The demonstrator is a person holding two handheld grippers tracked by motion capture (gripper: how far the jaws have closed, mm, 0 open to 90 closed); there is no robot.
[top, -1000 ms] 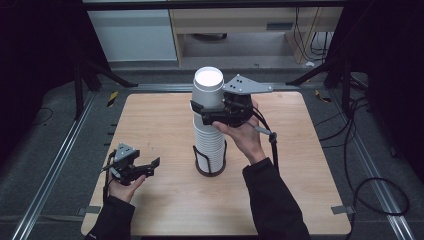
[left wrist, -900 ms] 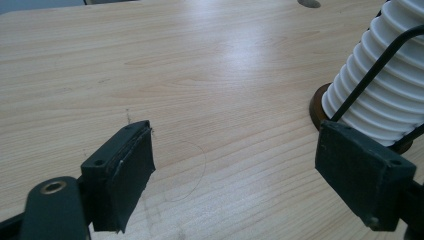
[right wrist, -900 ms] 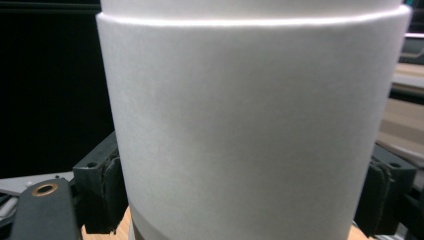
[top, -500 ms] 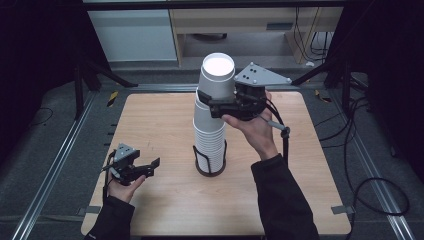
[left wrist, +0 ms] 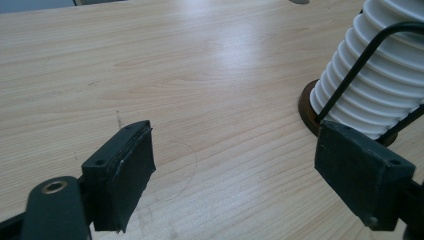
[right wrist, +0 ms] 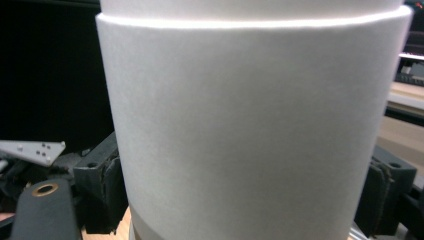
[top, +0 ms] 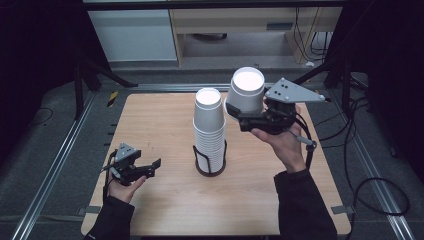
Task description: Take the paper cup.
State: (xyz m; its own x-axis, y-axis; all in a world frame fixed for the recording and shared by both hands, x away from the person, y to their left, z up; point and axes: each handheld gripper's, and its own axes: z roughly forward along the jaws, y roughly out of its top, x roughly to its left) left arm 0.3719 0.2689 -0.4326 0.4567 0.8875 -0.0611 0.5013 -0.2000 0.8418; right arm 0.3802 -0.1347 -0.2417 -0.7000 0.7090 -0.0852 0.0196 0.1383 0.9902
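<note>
While the right gripper is clamping one white cup in the air just right of the cup stack, clear of it, the pull-off is looking done and placing remains; the left gripper is idling wide open, left of the stack.

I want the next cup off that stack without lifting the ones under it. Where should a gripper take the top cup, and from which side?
Probably on the top cup's bare side wall, above the rim ridges of the cup stack. It stands upside down, narrow closed end up. Come level from the right, as the right gripper holds the lifted cup across its wall. The wire holder reaches only the lower cups.
</note>
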